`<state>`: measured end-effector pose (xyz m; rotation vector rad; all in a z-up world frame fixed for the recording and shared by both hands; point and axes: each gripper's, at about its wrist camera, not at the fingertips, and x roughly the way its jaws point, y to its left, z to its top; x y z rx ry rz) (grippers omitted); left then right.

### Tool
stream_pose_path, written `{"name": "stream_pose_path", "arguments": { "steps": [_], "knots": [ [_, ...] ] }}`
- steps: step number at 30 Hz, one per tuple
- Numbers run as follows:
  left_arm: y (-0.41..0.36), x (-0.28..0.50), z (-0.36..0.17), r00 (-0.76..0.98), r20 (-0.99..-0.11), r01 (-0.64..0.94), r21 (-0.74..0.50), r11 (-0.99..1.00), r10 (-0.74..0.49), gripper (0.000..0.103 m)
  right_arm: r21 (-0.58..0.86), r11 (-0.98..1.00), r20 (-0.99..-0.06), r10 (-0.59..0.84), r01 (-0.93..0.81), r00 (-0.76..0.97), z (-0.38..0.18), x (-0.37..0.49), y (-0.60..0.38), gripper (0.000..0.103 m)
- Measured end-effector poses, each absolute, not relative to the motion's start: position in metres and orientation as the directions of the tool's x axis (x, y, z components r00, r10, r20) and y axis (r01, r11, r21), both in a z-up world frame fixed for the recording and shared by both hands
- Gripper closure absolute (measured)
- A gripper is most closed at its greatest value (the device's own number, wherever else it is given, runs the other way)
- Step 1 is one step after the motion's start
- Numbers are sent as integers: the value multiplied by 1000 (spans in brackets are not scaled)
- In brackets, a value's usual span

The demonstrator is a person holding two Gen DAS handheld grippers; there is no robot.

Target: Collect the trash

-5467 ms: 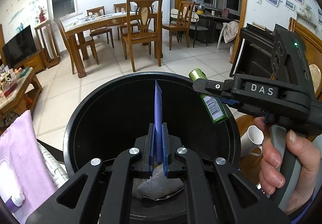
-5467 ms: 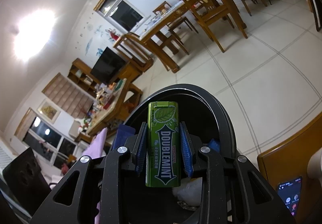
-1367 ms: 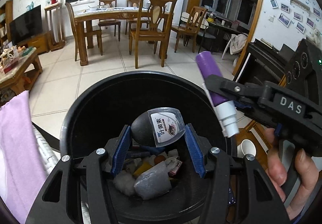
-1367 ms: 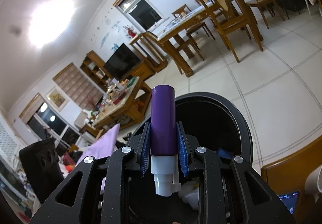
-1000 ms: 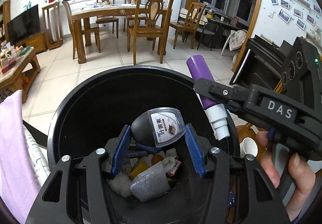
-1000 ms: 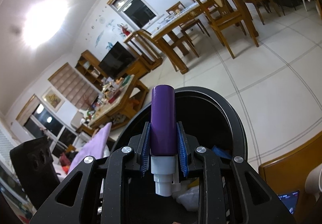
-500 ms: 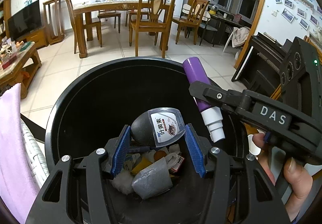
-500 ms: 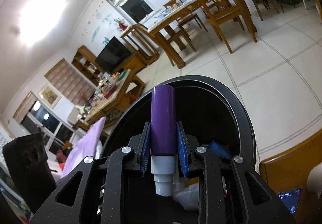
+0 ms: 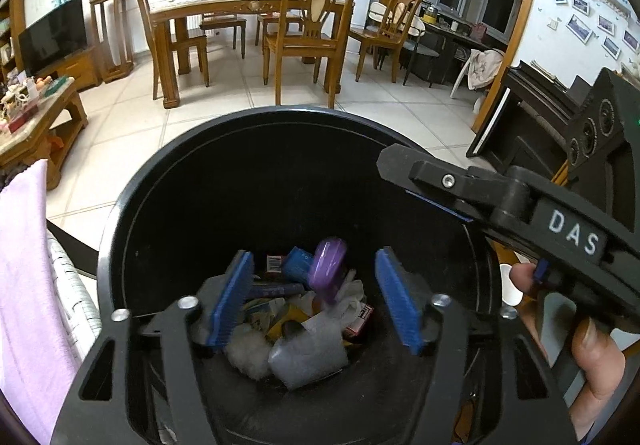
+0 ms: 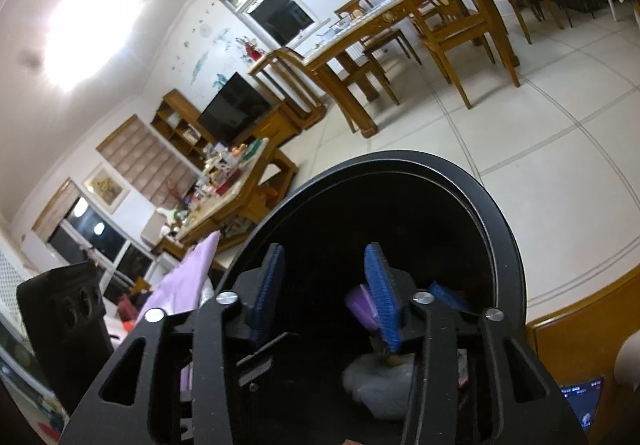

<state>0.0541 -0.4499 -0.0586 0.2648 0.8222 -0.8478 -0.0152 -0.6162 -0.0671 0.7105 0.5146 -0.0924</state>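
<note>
Purple tube (image 9: 327, 273), blurred and perhaps mid-fall, sits low-centre in the black bin (image 9: 256, 125) over the trash. Both left gripper (image 9: 316, 299) and right gripper (image 10: 326, 295) hold jaws spread, empty; it could bounce out.

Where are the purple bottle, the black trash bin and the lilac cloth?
purple bottle (image 9: 328, 269), left wrist view, on its blurred purple body.
black trash bin (image 9: 132, 181), left wrist view, on its left rim.
lilac cloth (image 9: 28, 265), left wrist view, on its middle.
</note>
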Motion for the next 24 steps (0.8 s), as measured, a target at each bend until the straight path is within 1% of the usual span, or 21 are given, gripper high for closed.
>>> {"name": "stream_pose_path", "arguments": {
  "steps": [1,5,7,9,11,12,14,16,17,19,22,24],
  "knots": [
    [-449,53,-57,389,-733,750,-99,653,-558,33,598,761,-481,90,251,872,-67,-14,-614,53],
    [-442,48,-52,415,-726,747,-72,661,-548,20,600,759,-478,89,251,874,-65,-14,-615,49],
    [-436,46,-49,426,-722,747,-59,662,-545,16,599,761,-473,86,249,877,-61,-15,-611,47],
    [-428,44,-44,437,-718,746,-47,664,-542,14,594,766,-469,82,245,879,-56,-14,-604,41],
    [-418,45,-38,449,-711,742,-40,669,-541,8,586,774,-466,80,240,881,-50,-12,-597,37],
    [-412,43,-36,458,-706,738,-36,674,-540,8,581,779,-466,80,237,881,-48,-12,-593,35],
    [-397,43,-28,475,-697,729,-29,684,-537,5,567,792,-467,84,226,880,-43,-8,-579,26],
    [-379,41,-24,492,-694,713,-24,701,-525,5,552,805,-472,87,217,877,-38,-4,-566,24],
    [-371,41,-22,500,-695,704,-21,710,-516,5,543,812,-477,89,214,874,-36,-1,-558,19],
    [-349,42,-20,520,-698,678,-13,735,-492,5,522,830,-487,98,199,868,-33,5,-538,16],
    [-305,47,-17,556,-697,620,-16,784,-454,5,490,854,-505,116,174,855,-29,15,-507,15],
    [-276,50,-13,584,-682,578,-31,816,-440,5,473,868,-512,132,150,849,-26,19,-483,10]
  ]
}}
